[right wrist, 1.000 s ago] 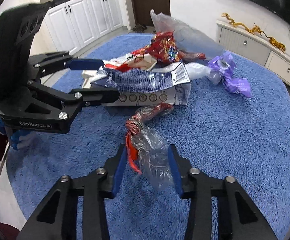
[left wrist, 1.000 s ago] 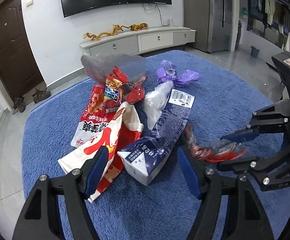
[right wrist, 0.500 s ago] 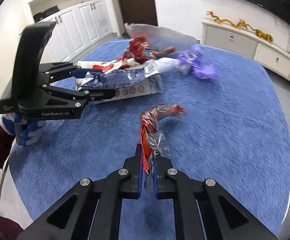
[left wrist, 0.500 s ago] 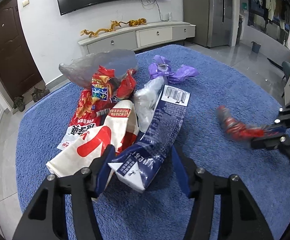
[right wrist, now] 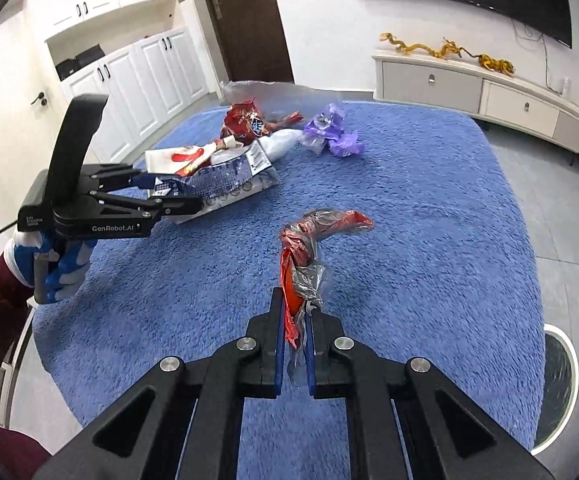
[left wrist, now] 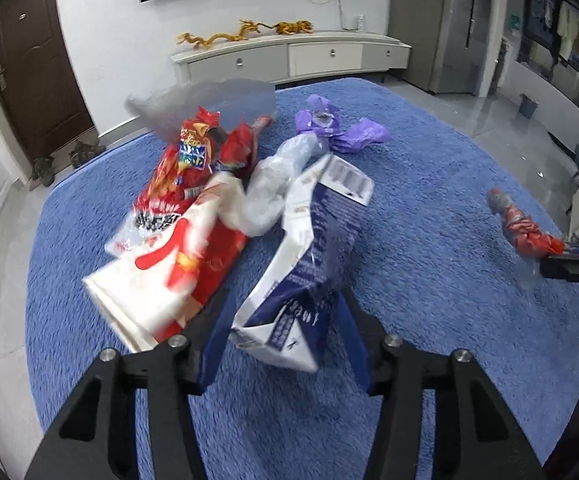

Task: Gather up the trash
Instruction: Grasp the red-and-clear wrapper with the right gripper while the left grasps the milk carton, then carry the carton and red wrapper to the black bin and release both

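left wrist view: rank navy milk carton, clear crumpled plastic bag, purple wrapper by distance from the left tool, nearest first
1. Navy and white flattened milk carton: between the left tool fingers, lifted at the near end.
2. Clear crumpled plastic bag: middle of the pile, beyond the carton.
3. Purple crumpled wrapper: far side of the blue fleecy cover.

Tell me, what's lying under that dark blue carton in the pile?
The blue carton is lifted at its near end by the left gripper. Beneath that end only blue rug shows. Its far end leans on a clear plastic bag; anything beneath there is hidden.
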